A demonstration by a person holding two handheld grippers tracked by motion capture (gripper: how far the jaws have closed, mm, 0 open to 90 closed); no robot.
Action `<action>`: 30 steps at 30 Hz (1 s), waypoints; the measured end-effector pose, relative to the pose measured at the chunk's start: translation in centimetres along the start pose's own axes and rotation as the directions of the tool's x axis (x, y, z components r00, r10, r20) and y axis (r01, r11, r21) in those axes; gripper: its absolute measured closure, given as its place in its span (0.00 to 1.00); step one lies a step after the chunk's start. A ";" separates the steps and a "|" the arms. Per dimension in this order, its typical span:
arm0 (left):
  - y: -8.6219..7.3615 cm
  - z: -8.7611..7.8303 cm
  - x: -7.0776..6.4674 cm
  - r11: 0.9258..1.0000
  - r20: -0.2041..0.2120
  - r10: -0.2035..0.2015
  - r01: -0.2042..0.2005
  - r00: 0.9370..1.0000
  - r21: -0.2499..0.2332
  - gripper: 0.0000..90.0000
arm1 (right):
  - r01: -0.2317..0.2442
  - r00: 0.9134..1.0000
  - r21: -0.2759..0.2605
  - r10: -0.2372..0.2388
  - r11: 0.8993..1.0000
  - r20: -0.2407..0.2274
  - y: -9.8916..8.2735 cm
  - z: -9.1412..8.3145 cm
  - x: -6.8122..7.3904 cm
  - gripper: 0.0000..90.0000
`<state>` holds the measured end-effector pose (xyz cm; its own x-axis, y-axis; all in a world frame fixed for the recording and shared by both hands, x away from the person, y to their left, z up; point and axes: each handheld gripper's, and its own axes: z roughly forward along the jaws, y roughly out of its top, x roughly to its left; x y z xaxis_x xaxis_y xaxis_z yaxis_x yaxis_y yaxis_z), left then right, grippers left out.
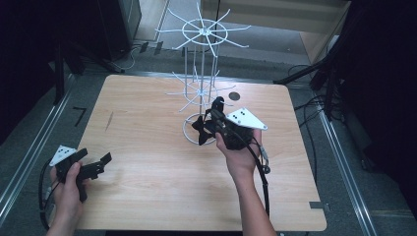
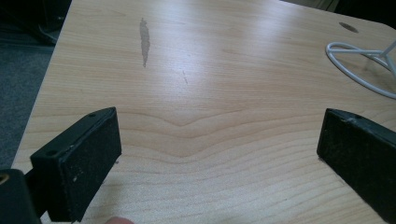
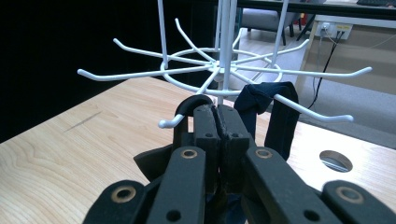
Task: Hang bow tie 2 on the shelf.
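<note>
A white wire rack (image 1: 202, 59) with two tiers of hooks stands at the back middle of the wooden table (image 1: 147, 196). My right gripper (image 1: 217, 104) reaches up to the lower tier. In the right gripper view its jaws (image 3: 217, 116) are pressed together on a black band (image 3: 183, 109) that arches over the tip of one white hook (image 3: 166, 123). A black bow tie (image 1: 199, 129) hangs below that gripper. A dark cloth piece (image 3: 268, 105) drapes over a neighbouring hook. My left gripper (image 1: 98, 164) rests low at the front left, open, with bare wood between its jaws (image 2: 219, 154).
The rack's base ring (image 2: 355, 70) lies on the table to the right of the left gripper. A round cable hole (image 1: 234, 95) sits behind the rack. A grey scuff (image 2: 144, 39) marks the wood. Dark stands and cables surround the table.
</note>
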<state>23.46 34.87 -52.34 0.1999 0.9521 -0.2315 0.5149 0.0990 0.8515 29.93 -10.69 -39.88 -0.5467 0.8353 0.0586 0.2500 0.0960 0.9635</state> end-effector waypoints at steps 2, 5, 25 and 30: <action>0.0 0.0 0.0 1.000 0.000 0.001 -0.001 1.000 0.000 0.00 | -0.001 1.000 -0.002 0.001 1.000 -0.002 0.0 0.2 0.0 0.99; 0.0 0.0 0.0 1.000 0.001 0.001 -0.001 1.000 0.000 0.00 | -0.003 1.000 0.000 0.003 1.000 -0.001 0.1 0.5 0.0 0.99; 0.0 0.0 0.0 1.000 0.005 0.000 0.000 1.000 0.003 0.00 | -0.005 1.000 0.012 0.005 1.000 0.007 -0.1 1.8 0.2 0.94; 0.0 0.0 0.0 1.000 0.005 0.001 -0.001 1.000 0.003 0.00 | -0.022 1.000 0.011 0.021 1.000 0.009 -0.5 1.6 -0.3 0.82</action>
<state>23.47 34.89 -52.33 0.2044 0.9508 -0.2329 0.5173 0.0970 0.8503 31.25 -10.16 -40.84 -0.5340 0.8420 0.0769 0.2703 0.0838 0.9591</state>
